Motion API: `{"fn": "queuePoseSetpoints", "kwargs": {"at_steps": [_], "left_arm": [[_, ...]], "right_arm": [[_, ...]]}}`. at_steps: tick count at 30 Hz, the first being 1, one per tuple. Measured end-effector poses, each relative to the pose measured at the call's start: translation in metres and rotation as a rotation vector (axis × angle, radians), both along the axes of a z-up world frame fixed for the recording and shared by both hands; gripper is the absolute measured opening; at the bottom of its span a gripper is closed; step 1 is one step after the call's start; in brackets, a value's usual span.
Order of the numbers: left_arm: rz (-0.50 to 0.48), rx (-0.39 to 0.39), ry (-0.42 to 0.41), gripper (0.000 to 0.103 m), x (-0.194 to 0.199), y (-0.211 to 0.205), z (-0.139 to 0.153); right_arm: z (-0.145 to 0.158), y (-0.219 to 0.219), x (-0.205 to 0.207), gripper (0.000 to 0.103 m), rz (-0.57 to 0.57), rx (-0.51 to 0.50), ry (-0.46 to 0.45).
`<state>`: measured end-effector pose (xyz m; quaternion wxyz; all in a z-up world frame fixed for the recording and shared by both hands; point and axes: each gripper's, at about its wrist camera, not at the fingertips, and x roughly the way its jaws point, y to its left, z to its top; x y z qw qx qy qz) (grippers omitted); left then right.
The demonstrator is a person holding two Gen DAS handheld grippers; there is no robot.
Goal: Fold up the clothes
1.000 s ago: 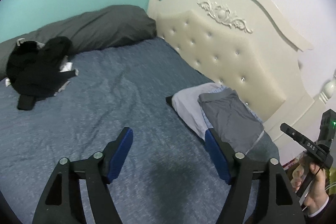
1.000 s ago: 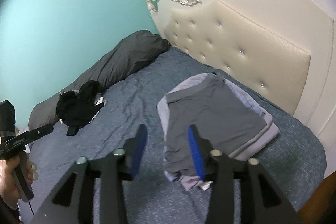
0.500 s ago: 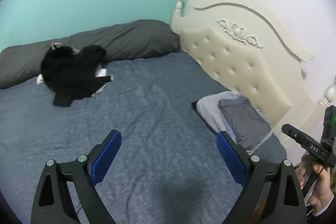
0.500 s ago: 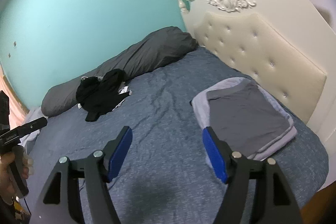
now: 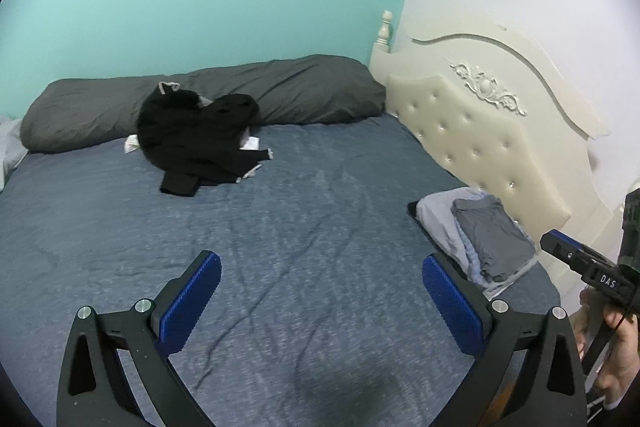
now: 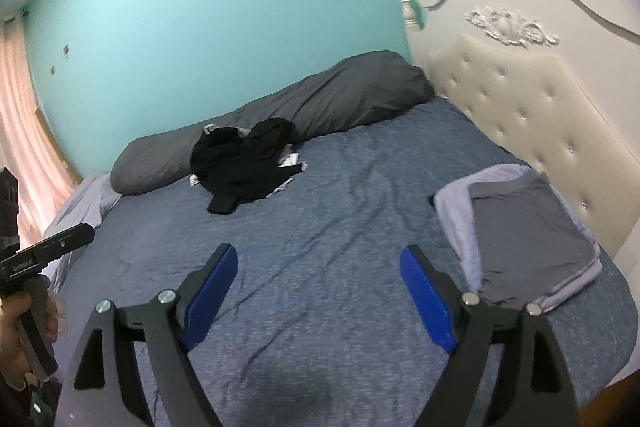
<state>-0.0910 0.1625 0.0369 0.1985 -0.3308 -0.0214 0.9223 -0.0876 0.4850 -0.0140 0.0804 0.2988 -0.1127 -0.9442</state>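
Beside the headboard (image 6: 532, 115) lies the folded stack (image 6: 524, 235); both grippers (left (image 5: 320, 299), right (image 6: 318, 287)) hang apart from it, fingers just opened wide, empty.

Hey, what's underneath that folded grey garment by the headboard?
The folded grey garment lies on a folded lavender piece, whose edges show around it. Whether more clothes lie lower in the stack is hidden; below is the blue bedspread.

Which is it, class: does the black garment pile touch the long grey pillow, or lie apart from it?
Touching. In the left wrist view the black garment pile overlaps the front of the long grey pillow with no bedsheet between them; the right wrist view shows the same.
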Motion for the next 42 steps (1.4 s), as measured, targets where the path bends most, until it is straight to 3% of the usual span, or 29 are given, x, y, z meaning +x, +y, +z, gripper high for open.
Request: {"fn": "queuePoseSetpoints", "kwargs": {"at_steps": [16, 42], "left_arm": [[-0.008, 0.014, 0.008, 0.103, 0.037, -0.033, 0.0], [-0.114, -0.005, 0.007, 0.103, 0.103, -0.021, -0.012]], "right_arm": [[-0.008, -0.045, 0.038, 0.092, -0.009, 0.004, -0.023], [-0.015, -0.037, 0.131, 0.094, -0.133, 0.012, -0.027]]}}
